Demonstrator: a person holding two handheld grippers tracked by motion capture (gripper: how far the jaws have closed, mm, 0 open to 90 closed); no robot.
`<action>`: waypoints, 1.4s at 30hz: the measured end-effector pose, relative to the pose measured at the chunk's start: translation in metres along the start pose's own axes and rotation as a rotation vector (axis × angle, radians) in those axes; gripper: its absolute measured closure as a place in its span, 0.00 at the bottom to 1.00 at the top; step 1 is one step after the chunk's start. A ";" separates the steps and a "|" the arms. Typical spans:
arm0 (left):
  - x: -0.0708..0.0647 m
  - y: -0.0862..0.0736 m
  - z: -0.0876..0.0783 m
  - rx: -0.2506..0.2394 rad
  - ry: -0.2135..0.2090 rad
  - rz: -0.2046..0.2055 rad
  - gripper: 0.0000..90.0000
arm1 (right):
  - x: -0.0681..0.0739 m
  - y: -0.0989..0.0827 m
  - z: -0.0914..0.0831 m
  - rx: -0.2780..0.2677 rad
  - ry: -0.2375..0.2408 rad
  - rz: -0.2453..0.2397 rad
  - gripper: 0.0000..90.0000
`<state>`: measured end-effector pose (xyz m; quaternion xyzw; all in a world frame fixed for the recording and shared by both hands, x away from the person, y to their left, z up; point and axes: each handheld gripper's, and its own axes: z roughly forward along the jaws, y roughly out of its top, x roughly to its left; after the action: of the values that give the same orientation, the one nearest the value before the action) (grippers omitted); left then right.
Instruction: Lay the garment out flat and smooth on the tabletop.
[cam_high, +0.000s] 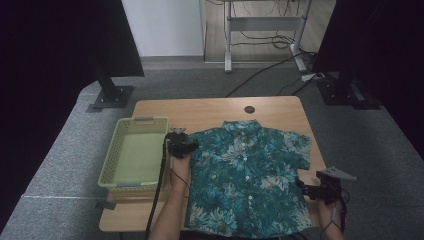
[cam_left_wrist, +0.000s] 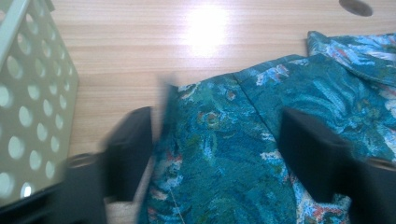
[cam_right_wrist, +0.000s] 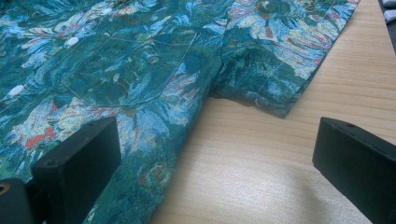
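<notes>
Looking down from the high view, I see the shirt (cam_high: 247, 175) spread flat on the tabletop (cam_high: 210, 109) beside the basket (cam_high: 134, 152); my left gripper's (cam_left_wrist: 217, 149) fingers gape over its sleeve, gripping nothing; my right gripper's (cam_right_wrist: 217, 154) fingers stand wide, straddling its side edge

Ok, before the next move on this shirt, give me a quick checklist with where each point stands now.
1. Shirt lies flat, front up, buttoned: ok.
2. Left hand-held gripper at the shirt's sleeve, jaws apart with sleeve cloth between them, not pinched: ok for a fresh grasp.
3. Right hand-held gripper open beside the shirt's side edge, one jaw over the cloth, one over the bare table: ok.
4. Basket beside the shirt, nothing in it: ok.
5. Hem near the table's front edge: cannot tell whether it overhangs.
6. Cables trailing from the grippers clear of the cloth: cannot tell.
</notes>
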<state>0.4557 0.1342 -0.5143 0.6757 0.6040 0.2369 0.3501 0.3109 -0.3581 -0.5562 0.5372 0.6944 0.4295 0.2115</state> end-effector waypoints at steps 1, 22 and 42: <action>0.000 0.000 0.000 0.010 -0.019 0.002 0.20 | 0.000 0.000 0.000 0.001 0.001 0.000 0.01; -0.014 -0.043 -0.054 -0.006 -0.229 0.148 0.11 | 0.000 0.001 0.002 0.019 0.000 0.005 0.01; -0.015 -0.121 -0.116 -0.070 -0.353 0.359 0.11 | 0.000 0.001 0.003 0.028 -0.004 0.003 0.01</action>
<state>0.2880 0.1439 -0.5300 0.7904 0.3952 0.1943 0.4259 0.3134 -0.3569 -0.5569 0.5420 0.6990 0.4192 0.2047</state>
